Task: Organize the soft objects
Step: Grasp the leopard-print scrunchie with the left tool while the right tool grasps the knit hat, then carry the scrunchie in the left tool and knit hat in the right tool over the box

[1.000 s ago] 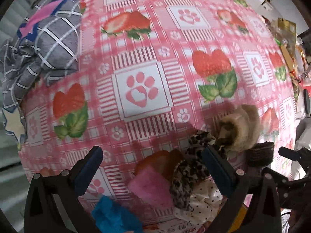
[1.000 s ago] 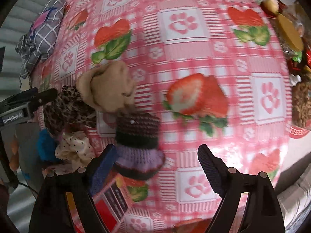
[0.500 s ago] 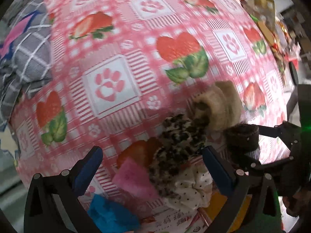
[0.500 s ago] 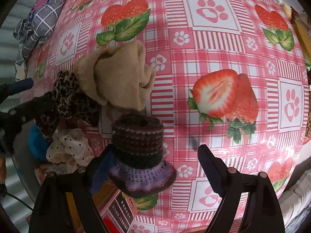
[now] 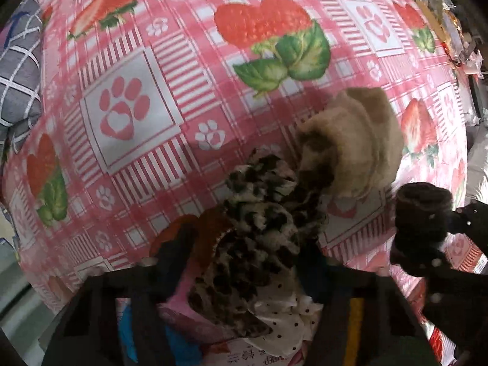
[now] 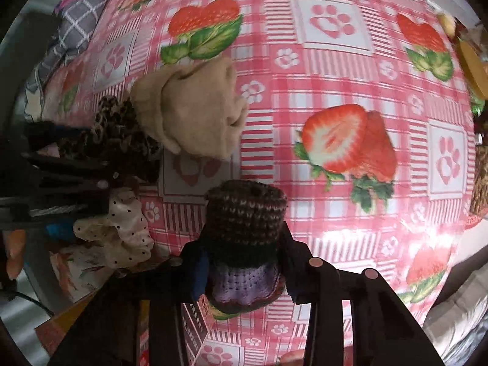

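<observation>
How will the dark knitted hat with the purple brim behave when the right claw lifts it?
The dark knitted hat with the purple brim looks soft; the right claw pinches it narrow, so it probably squashes. Yarn should resist slipping. Its loose brim may droop.

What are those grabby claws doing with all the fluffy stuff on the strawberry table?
A person is sorting soft things with a grabber in each hand. The left gripper has just been closing, and its jaws now pinch the leopard-print scrunchie. The right gripper has just closed too, around the dark knitted hat with the purple brim. The beige fuzzy piece and the white dotted scrunchie lie untouched on the strawberry tablecloth.
</observation>
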Demonstrator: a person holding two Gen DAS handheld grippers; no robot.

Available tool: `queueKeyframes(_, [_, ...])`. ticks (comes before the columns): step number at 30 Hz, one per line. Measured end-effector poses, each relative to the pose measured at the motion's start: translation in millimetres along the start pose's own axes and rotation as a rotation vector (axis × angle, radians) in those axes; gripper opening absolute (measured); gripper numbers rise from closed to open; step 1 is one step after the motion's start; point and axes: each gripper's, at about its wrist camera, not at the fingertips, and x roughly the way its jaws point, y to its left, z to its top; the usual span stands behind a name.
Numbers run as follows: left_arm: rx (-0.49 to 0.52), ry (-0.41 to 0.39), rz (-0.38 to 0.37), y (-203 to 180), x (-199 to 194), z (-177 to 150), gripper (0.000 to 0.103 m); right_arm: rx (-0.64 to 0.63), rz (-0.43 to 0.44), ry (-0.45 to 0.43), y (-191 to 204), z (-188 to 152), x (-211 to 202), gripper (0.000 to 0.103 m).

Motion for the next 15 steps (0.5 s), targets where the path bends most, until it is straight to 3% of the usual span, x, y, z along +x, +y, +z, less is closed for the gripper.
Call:
queueKeyframes(3, [-0.016, -0.048, -0.007, -7, -10, -1, 0.044, 0.04, 0.016, -0.017, -12, -3, -11, 0.041])
queueKeyframes(4, [-0.022, -0.086, -0.004, -9, -18, -4, 0.032, 0.055, 0.018, -0.023, -15, -5, -14, 0.041])
queueKeyframes(5, [-0.025, -0.104, -0.006, -10, -23, -6, 0.03, 0.065, 0.021, -0.028, -17, -7, -17, 0.041])
queueKeyframes(10, [-0.051, -0.201, 0.035, -19, -57, -21, 0.03, 0.1, 0.041, -0.043, -35, -16, -32, 0.041])
queueKeyframes(15, [-0.068, -0.248, 0.046, -17, -84, -43, 0.03, 0.123, 0.042, -0.057, -40, -12, -40, 0.041])
